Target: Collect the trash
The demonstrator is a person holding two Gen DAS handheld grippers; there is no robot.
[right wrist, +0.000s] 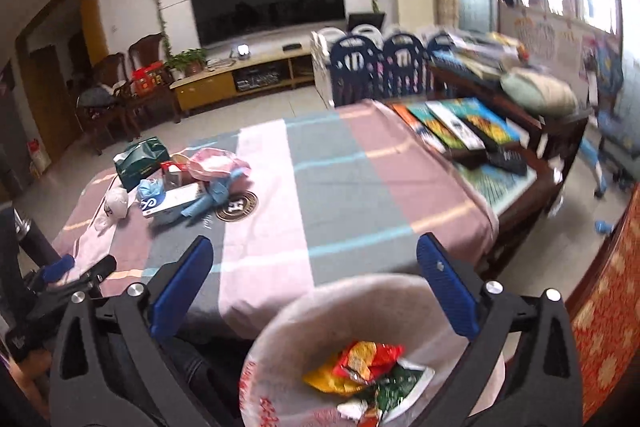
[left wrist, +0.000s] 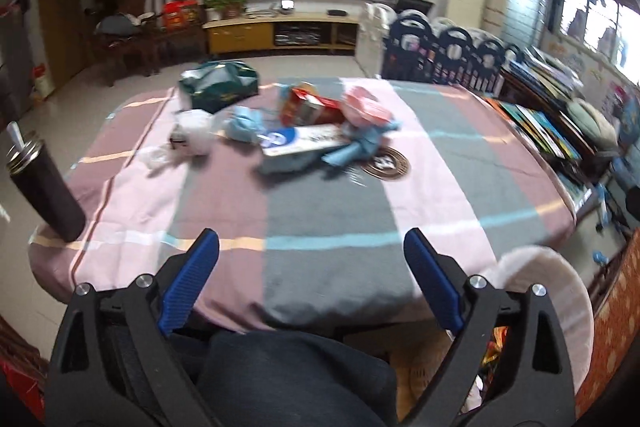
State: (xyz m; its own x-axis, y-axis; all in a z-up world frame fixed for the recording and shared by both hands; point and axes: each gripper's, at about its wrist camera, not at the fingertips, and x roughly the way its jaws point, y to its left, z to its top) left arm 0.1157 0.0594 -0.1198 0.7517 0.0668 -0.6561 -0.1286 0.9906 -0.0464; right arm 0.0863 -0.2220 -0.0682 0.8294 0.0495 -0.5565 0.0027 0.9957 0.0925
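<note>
A pile of trash lies at the far side of the striped tablecloth point(left wrist: 320, 211): a green packet point(left wrist: 218, 85), a white cup point(left wrist: 194, 131), a blue crumpled glove point(left wrist: 244, 125), a red carton point(left wrist: 308, 105), a pink wrapper point(left wrist: 366, 107) and a white-blue box point(left wrist: 298, 143). The same pile point(right wrist: 180, 183) shows in the right wrist view. My left gripper point(left wrist: 312, 251) is open and empty over the near table edge. My right gripper point(right wrist: 314, 259) is open and empty above a white-lined bin point(right wrist: 280, 319) holding coloured wrappers point(right wrist: 366, 363).
A black bottle with a metal lid point(left wrist: 44, 187) stands at the table's left edge. A round coaster point(left wrist: 386, 165) lies by the pile. Books point(right wrist: 452, 127) cover a wooden bench on the right. A person's dark trouser leg point(left wrist: 288, 379) is below the left gripper.
</note>
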